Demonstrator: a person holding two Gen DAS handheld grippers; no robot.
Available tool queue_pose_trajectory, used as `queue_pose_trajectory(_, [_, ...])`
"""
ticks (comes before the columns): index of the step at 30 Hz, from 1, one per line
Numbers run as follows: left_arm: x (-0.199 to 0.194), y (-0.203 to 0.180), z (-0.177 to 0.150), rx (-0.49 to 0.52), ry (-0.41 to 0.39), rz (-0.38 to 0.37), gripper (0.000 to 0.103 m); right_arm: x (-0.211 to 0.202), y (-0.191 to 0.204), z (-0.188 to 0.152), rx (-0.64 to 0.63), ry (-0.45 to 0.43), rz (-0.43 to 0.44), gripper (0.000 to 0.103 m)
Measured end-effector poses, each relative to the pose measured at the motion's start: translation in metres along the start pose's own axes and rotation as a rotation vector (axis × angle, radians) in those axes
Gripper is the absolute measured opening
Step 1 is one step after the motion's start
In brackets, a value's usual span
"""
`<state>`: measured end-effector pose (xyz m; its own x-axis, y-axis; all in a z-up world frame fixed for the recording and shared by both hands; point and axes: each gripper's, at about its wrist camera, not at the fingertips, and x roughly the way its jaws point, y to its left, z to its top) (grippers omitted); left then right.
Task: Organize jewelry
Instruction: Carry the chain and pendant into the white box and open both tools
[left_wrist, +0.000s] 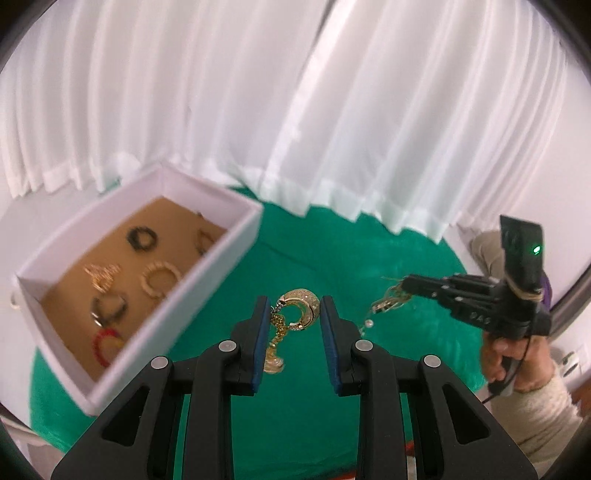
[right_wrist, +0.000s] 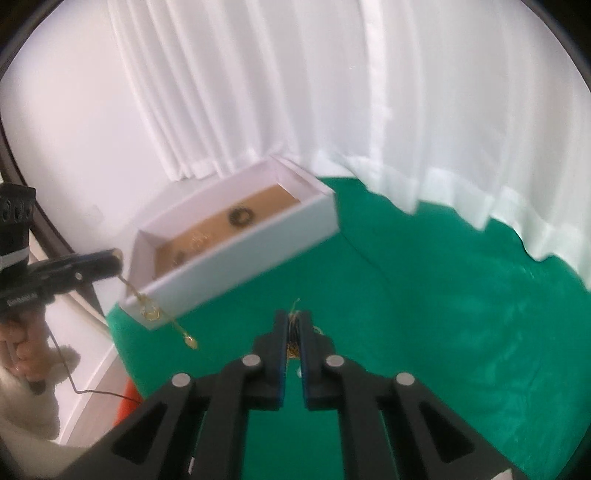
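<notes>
Through my left camera, my left gripper (left_wrist: 293, 314) is pinching a gold hoop (left_wrist: 301, 308) beside the box (left_wrist: 221, 254), its chain dangling above the green cloth (left_wrist: 406, 332).

Through my right camera, my right gripper (right_wrist: 294, 326) is pressing together on a gold tangle (right_wrist: 293, 338). I judge both are mid-carry; next calls for releasing inside the box.

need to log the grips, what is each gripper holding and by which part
The left gripper holds a gold hoop earring across its ring, charm dangling below. The right gripper is shut on a tangle of gold chain jewelry; which part cannot be told.
</notes>
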<state>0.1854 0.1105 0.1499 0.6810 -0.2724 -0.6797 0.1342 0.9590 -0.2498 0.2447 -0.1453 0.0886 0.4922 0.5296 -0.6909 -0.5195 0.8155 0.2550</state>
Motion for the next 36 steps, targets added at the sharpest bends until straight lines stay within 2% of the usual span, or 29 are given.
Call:
queue_pose_trajectory(4, [-0.024,0.026,0.031,-0.024,-0.049,0.050,0.026,0.013,0.017,0.038,-0.038,-0.019,0.031,0.006])
queue_pose_trajectory(9, [-0.048,0.069,0.064,-0.054,-0.127,0.171,0.026,0.045,0.051,0.090,-0.064,-0.033,0.114,0.006])
queue_pose_trajectory(13, [-0.052,0.107,0.077,-0.085,-0.165,0.270,0.026,0.082,0.077,0.124,-0.056,-0.013,0.195,0.006])
queue_pose_trajectory(17, [-0.038,0.157,0.081,-0.134,-0.166,0.367,0.026,0.131,0.109,0.141,-0.077,0.039,0.241,0.006])
queue_pose_trajectory(24, [0.014,0.240,0.060,-0.221,-0.081,0.456,0.026,0.234,0.156,0.137,-0.136,0.190,0.265,0.006])
queue_pose_trajectory(27, [0.052,0.274,0.035,-0.275,-0.015,0.481,0.026,0.281,0.170,0.123,-0.159,0.266,0.260,0.006])
queue_pose_trajectory(31, [0.087,0.296,0.002,-0.310,0.059,0.506,0.028,0.337,0.187,0.096,-0.198,0.364,0.228,0.006])
queue_pose_trajectory(33, [0.097,0.300,-0.013,-0.321,0.088,0.531,0.029,0.350,0.192,0.087,-0.217,0.373,0.206,0.009])
queue_pose_trajectory(35, [0.101,0.297,-0.022,-0.320,0.096,0.547,0.039,0.357,0.195,0.083,-0.236,0.371,0.184,0.012])
queue_pose_trajectory(36, [0.101,0.293,-0.026,-0.311,0.092,0.564,0.055,0.358,0.197,0.082,-0.248,0.371,0.178,0.032])
